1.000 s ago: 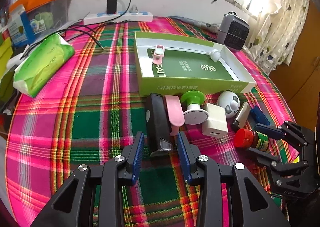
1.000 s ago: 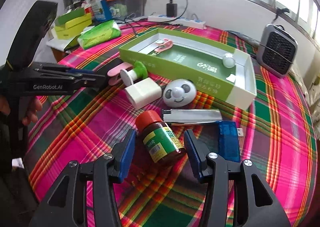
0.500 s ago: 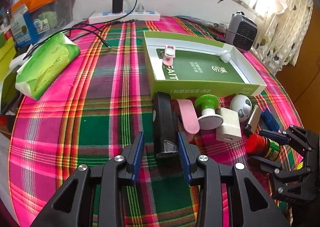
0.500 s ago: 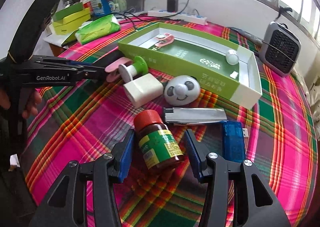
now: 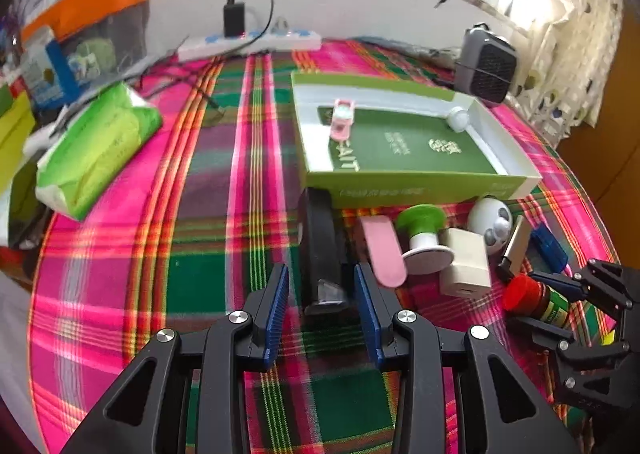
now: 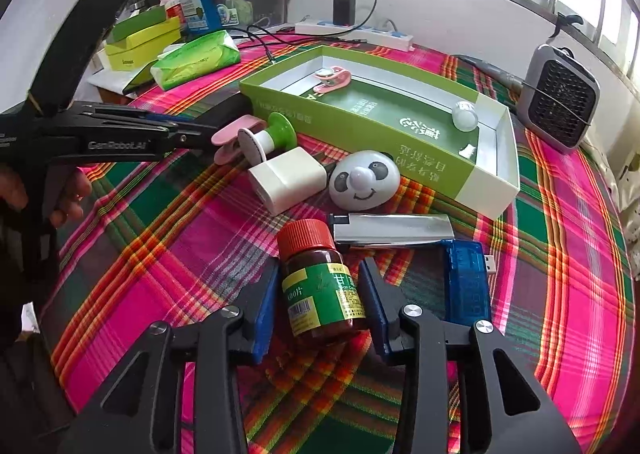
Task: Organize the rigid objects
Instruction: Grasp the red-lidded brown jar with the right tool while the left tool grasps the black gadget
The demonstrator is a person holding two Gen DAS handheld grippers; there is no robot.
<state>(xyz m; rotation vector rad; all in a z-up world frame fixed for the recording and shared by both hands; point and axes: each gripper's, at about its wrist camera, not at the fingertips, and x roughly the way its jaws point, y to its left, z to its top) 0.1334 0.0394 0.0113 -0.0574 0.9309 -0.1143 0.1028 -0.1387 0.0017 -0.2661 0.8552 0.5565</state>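
My left gripper was open around the near end of the long black box, which pointed straight away toward the green tray, while my right gripper was open around the bottle.

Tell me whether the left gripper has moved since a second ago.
Yes. The left gripper has advanced toward the green box, so its fingers now straddle more of the black device lying in front of that box.
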